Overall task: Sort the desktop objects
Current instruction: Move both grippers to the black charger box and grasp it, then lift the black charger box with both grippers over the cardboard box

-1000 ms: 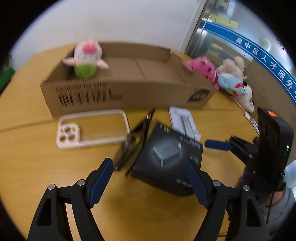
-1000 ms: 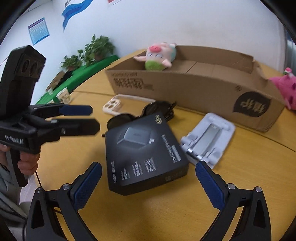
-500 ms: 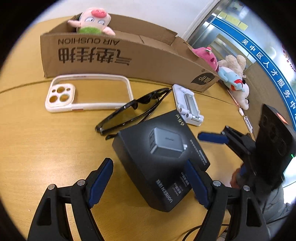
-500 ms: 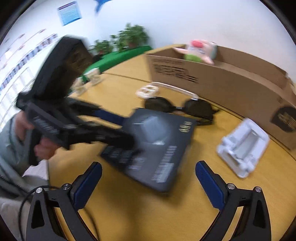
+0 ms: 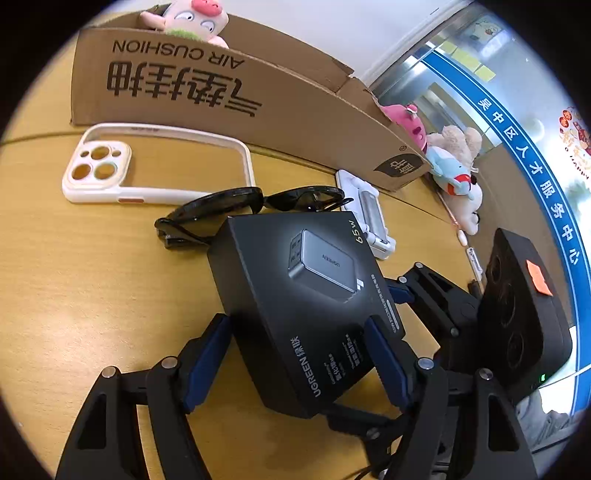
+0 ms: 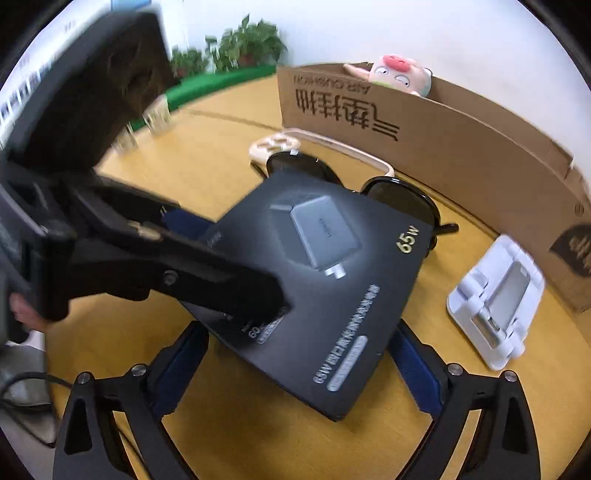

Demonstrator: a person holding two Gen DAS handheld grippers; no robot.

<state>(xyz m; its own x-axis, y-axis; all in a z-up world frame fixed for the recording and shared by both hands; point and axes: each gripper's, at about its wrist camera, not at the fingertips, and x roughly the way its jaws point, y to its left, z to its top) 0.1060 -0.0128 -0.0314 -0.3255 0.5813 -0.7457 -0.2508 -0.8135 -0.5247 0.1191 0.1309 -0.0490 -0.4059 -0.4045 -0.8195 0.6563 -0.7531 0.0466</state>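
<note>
A black charger box (image 5: 306,299) lies on the wooden table; it also shows in the right wrist view (image 6: 325,273). My left gripper (image 5: 295,354) is closed in around the box's near corner, blue pads against its sides. My right gripper (image 6: 295,365) straddles the box's other end with its jaws close to its sides. Black sunglasses (image 5: 236,206) lie just behind the box. A white phone case (image 5: 147,166) and a white phone stand (image 6: 495,299) lie nearby. A cardboard box (image 5: 236,99) stands at the back.
A pig plush (image 5: 192,18) sits inside the cardboard box. Pink, beige and blue plush toys (image 5: 450,162) lie at its right end. Green plants (image 6: 243,44) stand beyond the table's far edge.
Both grippers have moved in on the charger box from opposite ends and narrowed their jaws around it. The left camera has dropped lower and closer to the table.
</note>
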